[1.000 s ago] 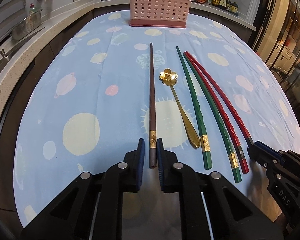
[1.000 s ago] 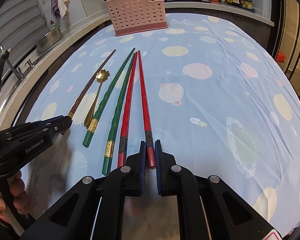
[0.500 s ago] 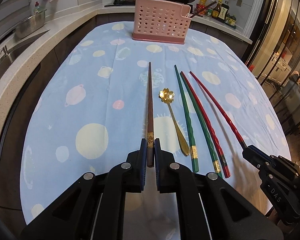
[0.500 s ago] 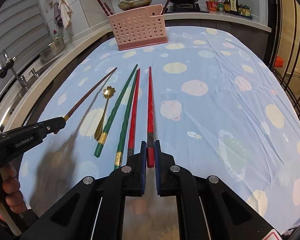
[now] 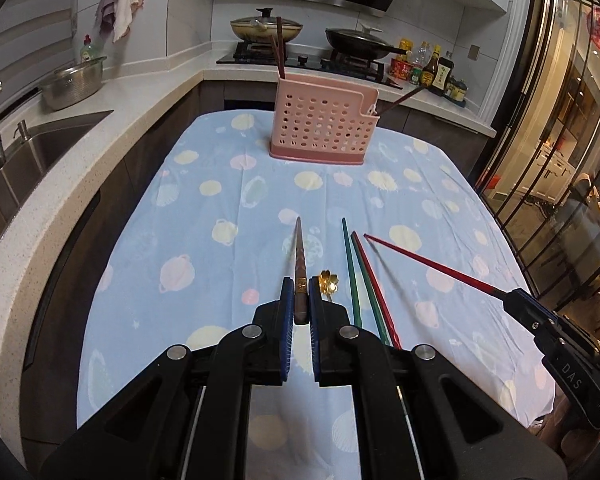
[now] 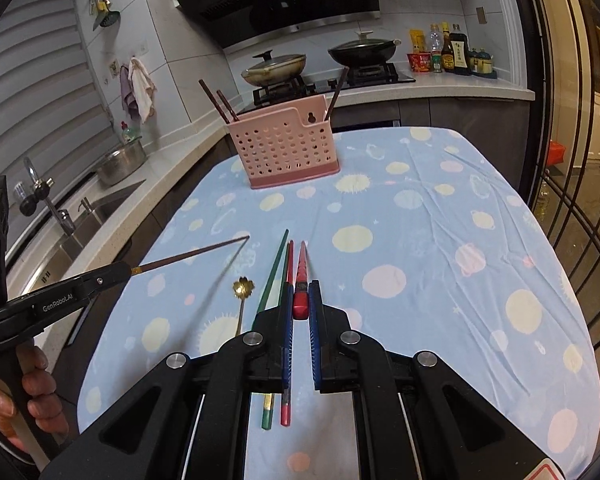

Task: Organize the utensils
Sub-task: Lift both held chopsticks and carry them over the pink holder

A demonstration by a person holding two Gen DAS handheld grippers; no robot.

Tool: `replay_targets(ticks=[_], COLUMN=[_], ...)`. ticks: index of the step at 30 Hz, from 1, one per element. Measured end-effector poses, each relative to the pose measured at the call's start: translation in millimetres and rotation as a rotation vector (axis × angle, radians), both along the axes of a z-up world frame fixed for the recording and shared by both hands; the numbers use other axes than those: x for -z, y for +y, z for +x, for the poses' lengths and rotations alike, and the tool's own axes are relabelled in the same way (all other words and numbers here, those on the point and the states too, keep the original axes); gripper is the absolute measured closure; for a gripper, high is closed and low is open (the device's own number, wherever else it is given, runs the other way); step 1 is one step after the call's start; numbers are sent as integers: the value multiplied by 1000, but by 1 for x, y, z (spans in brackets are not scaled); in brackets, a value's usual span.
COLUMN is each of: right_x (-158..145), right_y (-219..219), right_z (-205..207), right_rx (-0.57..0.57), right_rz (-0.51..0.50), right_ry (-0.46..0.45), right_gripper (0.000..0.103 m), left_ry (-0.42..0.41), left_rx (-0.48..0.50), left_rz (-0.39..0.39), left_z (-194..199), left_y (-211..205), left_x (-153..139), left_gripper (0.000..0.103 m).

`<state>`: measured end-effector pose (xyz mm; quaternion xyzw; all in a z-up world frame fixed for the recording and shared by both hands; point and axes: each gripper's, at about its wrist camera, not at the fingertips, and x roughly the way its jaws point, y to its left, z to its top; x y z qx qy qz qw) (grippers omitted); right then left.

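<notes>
1. Left gripper [image 5: 299, 304], low centre of the left view: clamped narrow on the brown chopstick [image 5: 299, 270], gold band between the blue pads [image 5: 287, 300], tip pointing up the frame, lifted off the cloth.
2. Right gripper [image 6: 300, 304], low centre of the right view: closed tight on the butt of a red chopstick [image 6: 301, 280], shaft foreshortened, tip aimed up the frame, raised clear of the cloth.
3. Just right of the left gripper in the left view: gold flower spoon [image 5: 329, 282] flat on the cloth, handle hidden behind the finger.
4. Further right there: two green chopsticks [image 5: 351, 264] and a second red chopstick [image 5: 374, 280] side by side, lying flat, near ends hidden under the gripper body.
5. Under everything: blue planet-print tablecloth [image 5: 204, 264].
6. Upper centre of both views: pink perforated utensil holder [image 5: 324, 126] upright at the far end of the cloth, dark chopsticks already standing in it, some at its left end and one leaning out at its right end.
7. Lower left of the right view: bare hand [image 6: 40, 400] gripping the left tool's handle.
8. Upper background: stove with two lidded pans [image 6: 274, 68], sauce bottles [image 6: 448, 54] to the right, sink [image 5: 28, 152] at the left edge.
</notes>
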<state>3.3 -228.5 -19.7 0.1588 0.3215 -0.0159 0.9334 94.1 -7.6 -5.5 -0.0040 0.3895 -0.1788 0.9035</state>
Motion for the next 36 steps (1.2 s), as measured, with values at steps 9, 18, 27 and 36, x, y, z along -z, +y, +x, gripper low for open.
replay_targets(ticks=[9,18,27,36], right_x=[-42,-68,-96,-136], right_y=[-12,-27,-49,-63], right_z=[26,52,91,138], right_rx=[12,36,64,95], right_rz=[19,17,40,43], right_ry=[-104,-178,-249,-357], right_gripper=[96,96,96,96], left_ry=[-103,-161,-216,-303], left_rx=[-9,-18,-9,1], left_rz=[-17,-33,-47,-55], left_z=[30,63,97,134], left_y=[-8,-17,-30,-50], left_x=[-46,-74,-106,-145], left_gripper=[96,96,96,96])
